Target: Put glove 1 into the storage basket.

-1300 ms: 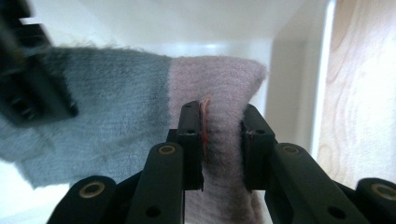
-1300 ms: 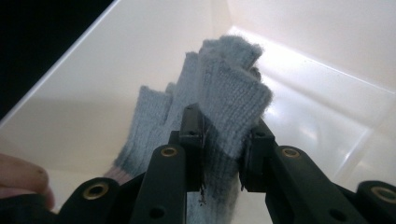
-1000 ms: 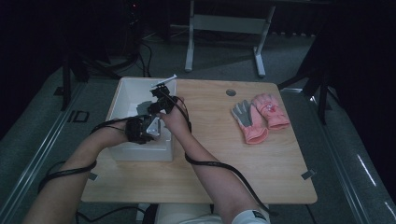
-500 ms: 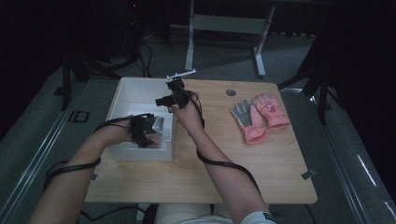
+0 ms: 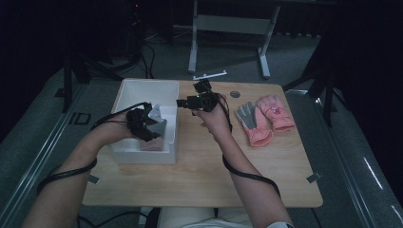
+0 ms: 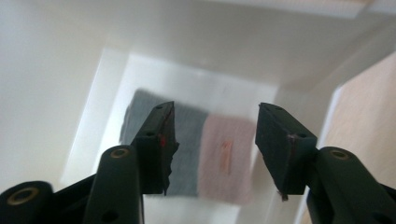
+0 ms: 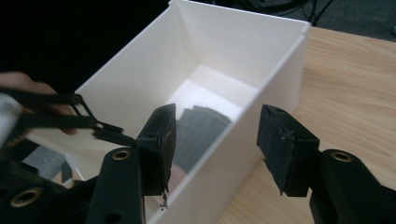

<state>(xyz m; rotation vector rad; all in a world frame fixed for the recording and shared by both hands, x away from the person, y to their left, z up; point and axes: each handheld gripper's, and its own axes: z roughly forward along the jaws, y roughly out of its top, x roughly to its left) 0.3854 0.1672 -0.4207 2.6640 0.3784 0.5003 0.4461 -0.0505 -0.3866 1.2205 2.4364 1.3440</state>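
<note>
Read as the release just after stowing: folded gloves point(image 6: 210, 158) lying flat on the floor of the white box point(image 5: 147, 88), at the left of the high view, grey half beside pink half. Long axis of each half running up and down the left claw view, along the box's length as far as can be judged; which end is the fingers, not clear.

Left claw point(image 6: 215, 116) above the box, parted and empty, jaws just closing a touch, the gloves well below them. Right claw point(image 7: 217, 116) over the box's right wall, also parted and empty, jaws just opening.

Next, probably: reaching right for the second glove pair point(image 5: 254, 128) on the tabletop point(image 5: 199, 175), which lies slanted from upper left to lower right, grey palm up, fingers seemingly toward the upper left. Calls for wide jaws and a low, flat approach.
</note>
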